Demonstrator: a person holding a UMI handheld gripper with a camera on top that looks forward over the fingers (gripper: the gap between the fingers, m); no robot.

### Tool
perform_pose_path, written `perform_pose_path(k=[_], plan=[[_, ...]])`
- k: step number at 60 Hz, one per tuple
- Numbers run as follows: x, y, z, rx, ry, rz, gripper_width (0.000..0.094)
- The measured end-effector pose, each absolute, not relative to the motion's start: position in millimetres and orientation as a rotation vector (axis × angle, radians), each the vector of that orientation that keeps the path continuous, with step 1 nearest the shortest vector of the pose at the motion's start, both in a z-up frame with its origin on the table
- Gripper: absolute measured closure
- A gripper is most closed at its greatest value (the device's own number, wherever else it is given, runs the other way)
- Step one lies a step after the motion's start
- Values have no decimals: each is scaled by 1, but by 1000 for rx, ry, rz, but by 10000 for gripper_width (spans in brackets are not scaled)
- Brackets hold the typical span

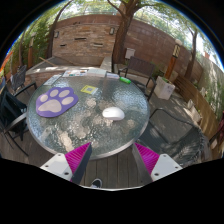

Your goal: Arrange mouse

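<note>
gripper (113,158): fingers apart, nothing between the magenta pads (80,157) | mouse (113,113): white, on round glass table (70,125), beyond the fingers at 12 o'clock | paw-print mouse pad (57,99): purple, at 10 o'clock from mouse, well apart | chair (176,132): at 3 o'clock of table

A round glass table (70,135) on a wooden deck carries a purple paw-print mat (57,99) on the left, a white mouse (113,113) near the middle, a small yellow-green pad (90,90) behind, and a green object (125,79) at the far edge.
</note>
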State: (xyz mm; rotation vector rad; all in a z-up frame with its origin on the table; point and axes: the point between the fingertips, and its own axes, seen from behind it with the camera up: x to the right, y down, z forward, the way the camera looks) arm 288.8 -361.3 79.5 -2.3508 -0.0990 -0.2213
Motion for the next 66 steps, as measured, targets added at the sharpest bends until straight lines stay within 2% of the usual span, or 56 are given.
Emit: perform_pose_path(k=[12, 22, 48, 52, 57, 66], plan=[[327, -264, 23, -2301, -98, -151, 90], [342, -215, -13, -2329, -122, -102, 63], [342, -118, -15, -2284, -146, -18, 86], [342, -110, -17, -2289, -124, 4, 182], [340, -109, -16, -2296, -116, 24, 396], [341, -108, -18, -2313, -86, -10, 498]])
